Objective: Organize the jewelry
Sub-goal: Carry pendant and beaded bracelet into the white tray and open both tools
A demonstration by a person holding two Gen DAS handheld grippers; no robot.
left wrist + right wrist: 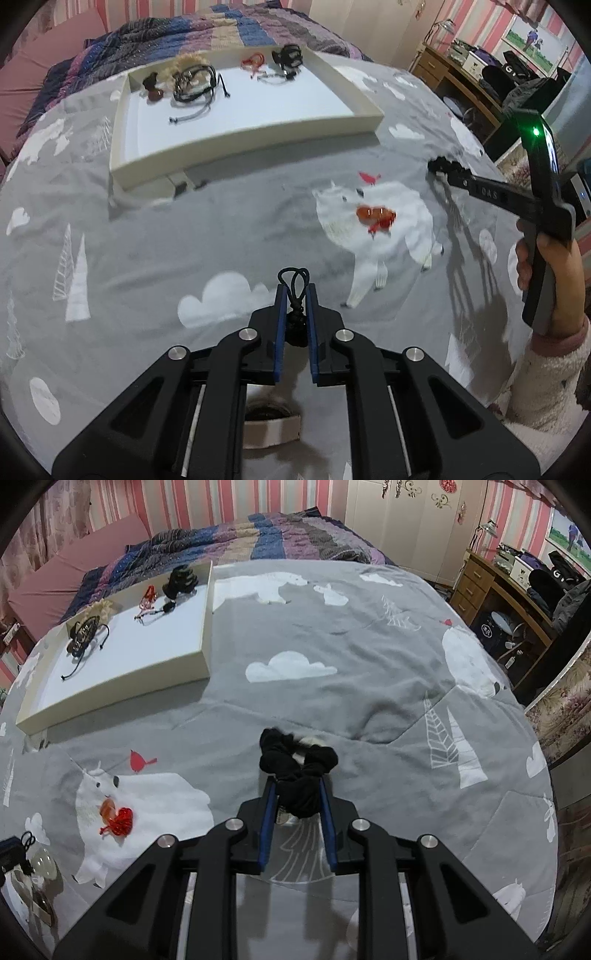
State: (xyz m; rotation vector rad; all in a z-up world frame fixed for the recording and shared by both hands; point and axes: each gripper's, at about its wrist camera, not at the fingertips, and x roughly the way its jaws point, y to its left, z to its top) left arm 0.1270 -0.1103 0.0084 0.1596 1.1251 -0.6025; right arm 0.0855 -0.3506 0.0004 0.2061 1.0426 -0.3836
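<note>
My left gripper (294, 291) is shut on a black braided cord bracelet (294, 295) and holds it above the grey bedspread. My right gripper (297, 784) is shut on a black scrunchie (295, 764) with a white part; it shows at the right of the left wrist view (445, 168). A red and amber pendant (376, 216) lies on the polar-bear print, also in the right wrist view (116, 818). A shallow white tray (258, 129), also seen in the right wrist view (122, 685), lies further back and holds several cords, bracelets and hair pieces.
A striped quilt (258, 535) lies folded at the bed's far end. A wooden desk (491, 587) with clutter stands to the right. A roll of tape (269, 413) lies under my left gripper. A clear round piece (42, 862) lies at the right wrist view's lower left.
</note>
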